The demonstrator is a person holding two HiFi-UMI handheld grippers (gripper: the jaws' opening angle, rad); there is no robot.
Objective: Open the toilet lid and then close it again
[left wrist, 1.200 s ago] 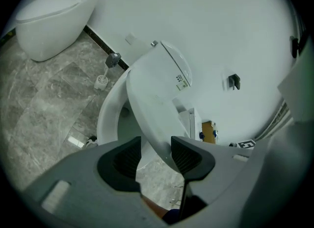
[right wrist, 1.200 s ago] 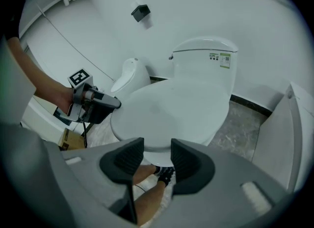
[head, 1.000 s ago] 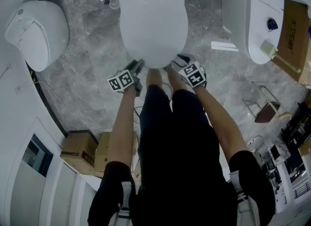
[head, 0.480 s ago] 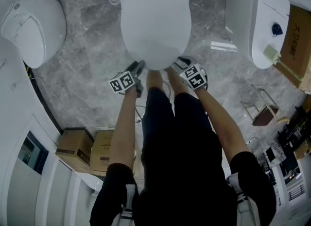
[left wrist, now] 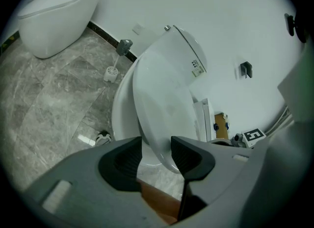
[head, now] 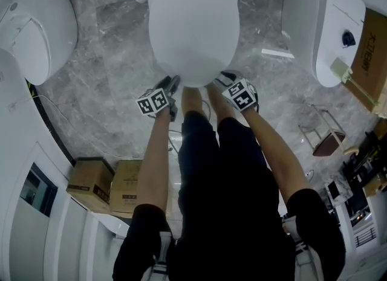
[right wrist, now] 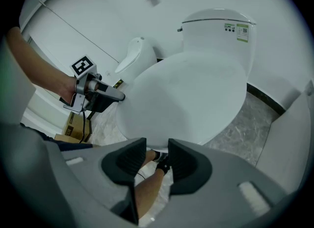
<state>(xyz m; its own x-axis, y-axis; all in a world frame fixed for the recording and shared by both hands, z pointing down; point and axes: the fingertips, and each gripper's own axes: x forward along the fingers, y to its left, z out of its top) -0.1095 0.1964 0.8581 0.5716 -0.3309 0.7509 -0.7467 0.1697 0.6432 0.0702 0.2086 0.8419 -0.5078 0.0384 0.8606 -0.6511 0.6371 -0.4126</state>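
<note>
Toilet lid [head: 190, 26] has its front edge right at both tips. Left gripper [left wrist: 156, 146] is open wide. Right gripper [right wrist: 157, 146] has just been closing its jaws a bit, with nothing between them.

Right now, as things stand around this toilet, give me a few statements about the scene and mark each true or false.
1. The toilet lid stands fully upright. False: it tilts partway over the bowl.
2. The left gripper is at the lid's front edge. True.
3. Two cardboard boxes sit on the floor at the person's left. True.
4. The floor is wooden planks. False: it is grey stone-look tile.
5. No other toilet is in sight. False: another toilet stands at the left.
</note>
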